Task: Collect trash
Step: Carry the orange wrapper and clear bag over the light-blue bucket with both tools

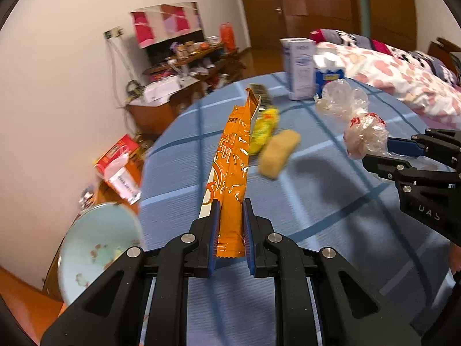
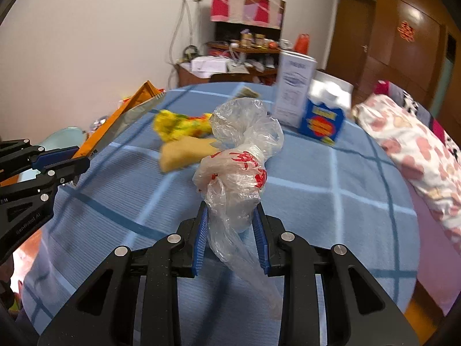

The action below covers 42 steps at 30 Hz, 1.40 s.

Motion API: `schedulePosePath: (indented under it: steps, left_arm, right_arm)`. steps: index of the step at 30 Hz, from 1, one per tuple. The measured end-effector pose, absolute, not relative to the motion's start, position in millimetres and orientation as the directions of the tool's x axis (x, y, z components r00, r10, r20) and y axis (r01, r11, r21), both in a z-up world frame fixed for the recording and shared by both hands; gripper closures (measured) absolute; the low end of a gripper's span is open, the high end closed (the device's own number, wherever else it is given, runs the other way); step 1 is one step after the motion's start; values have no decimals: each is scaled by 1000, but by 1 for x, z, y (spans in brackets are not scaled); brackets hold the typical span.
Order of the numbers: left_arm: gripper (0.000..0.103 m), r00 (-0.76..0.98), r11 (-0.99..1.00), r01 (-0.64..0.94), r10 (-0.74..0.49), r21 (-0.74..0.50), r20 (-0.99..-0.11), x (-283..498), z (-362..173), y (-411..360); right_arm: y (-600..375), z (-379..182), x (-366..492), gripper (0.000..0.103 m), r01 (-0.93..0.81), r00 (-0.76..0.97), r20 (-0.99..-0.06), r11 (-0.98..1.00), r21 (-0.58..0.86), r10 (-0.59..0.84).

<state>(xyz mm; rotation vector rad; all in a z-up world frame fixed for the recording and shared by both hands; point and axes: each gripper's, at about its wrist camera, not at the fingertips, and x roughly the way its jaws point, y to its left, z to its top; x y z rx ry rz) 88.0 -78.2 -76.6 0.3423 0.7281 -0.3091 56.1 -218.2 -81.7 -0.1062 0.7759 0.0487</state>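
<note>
Trash is filling both tools: your left tool (image 1: 230, 230) is pinching the long orange foil wrapper (image 1: 234, 167) toward twelve o'clock above the blue checked bench (image 1: 331, 201), your right tool (image 2: 232, 230) is clamping the crumpled clear plastic bag (image 2: 239, 161); keep squeezing both firmly while carrying.

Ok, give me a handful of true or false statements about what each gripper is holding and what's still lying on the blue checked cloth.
1. The left gripper holds an orange snack wrapper. True.
2. The right gripper is empty. False: it is closed on a crumpled clear plastic bag with red print.
3. A yellow crumpled wrapper lies on the blue checked cloth. True.
4. The tall white carton lies flat on its side. False: it stands upright, next to a blue box.
5. A pale blue bowl sits past the cloth's edge. True.
</note>
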Motion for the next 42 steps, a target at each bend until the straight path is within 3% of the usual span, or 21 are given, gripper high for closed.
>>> schedulePosePath:
  steps: [18, 42]
  left_arm:
    - [88, 727, 956, 178, 32, 234, -686, 92, -79, 32]
    - [87, 702, 976, -18, 168, 219, -692, 103, -87, 119]
  right_arm:
    - [-117, -74, 93, 73, -297, 722, -678, 947, -124, 138]
    - [-26, -74, 126, 73, -460, 685, -683, 878, -134, 255]
